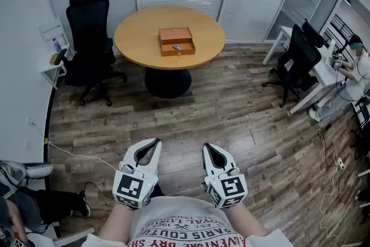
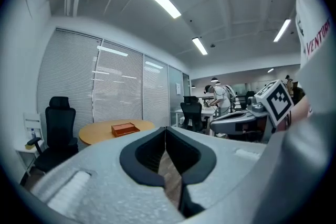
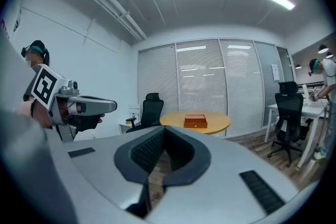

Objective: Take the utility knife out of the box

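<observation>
An orange-brown wooden box (image 1: 177,41) sits in the middle of a round wooden table (image 1: 139,37), far ahead of me across the room. A small grey object (image 1: 176,47) lies in its open front compartment; it is too small to make out as the utility knife. My left gripper (image 1: 154,143) and right gripper (image 1: 207,148) are held close to my body, side by side, pointing roughly level toward the table. Both are shut with nothing between their jaws. The box (image 2: 124,128) shows beyond the left gripper (image 2: 166,131), and the box (image 3: 195,121) shows beyond the right gripper (image 3: 164,129).
A black office chair (image 1: 89,26) stands left of the table beside a small white shelf (image 1: 55,49). Another black chair (image 1: 300,58) and a white desk (image 1: 315,84) with a seated person (image 1: 355,61) are at the right. Wood floor (image 1: 219,118) lies between me and the table.
</observation>
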The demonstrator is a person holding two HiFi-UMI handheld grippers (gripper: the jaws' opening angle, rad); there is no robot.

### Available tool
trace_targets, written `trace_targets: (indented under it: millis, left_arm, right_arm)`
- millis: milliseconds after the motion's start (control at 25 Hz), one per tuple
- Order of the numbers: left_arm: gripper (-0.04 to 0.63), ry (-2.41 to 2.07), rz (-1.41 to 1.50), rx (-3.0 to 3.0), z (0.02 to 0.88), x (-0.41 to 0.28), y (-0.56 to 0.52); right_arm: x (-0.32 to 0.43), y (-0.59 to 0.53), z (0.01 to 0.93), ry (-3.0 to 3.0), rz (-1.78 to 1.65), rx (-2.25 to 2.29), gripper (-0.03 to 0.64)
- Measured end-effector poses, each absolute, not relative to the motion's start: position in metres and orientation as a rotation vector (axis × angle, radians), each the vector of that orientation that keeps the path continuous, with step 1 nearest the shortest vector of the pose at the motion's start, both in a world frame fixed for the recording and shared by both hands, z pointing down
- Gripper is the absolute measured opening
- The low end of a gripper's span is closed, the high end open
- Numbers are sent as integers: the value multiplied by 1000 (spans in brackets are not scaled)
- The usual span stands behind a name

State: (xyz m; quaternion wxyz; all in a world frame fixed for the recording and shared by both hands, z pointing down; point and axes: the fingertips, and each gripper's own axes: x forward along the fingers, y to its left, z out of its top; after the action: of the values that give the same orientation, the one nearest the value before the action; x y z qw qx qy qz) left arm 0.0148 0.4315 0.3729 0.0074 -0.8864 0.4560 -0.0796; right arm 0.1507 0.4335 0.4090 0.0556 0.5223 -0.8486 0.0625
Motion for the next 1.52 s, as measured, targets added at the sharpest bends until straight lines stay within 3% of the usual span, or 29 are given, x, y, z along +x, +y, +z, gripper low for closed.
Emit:
trace_targets:
  millis: [440, 1200, 1520]
  left_arm:
    - [11, 1494, -272, -2758, 385, -17, 390]
    - [11, 1543, -265, -2794, 392, -166, 183]
    - [11, 1633, -281, -2784, 406, -173, 131]
  right_arm:
    - [137, 388, 438, -2518, 326, 1576, 8]
    - [33, 174, 443, -2410, 374, 1668, 9]
    - [30, 111, 458, -2413, 386, 1589, 8]
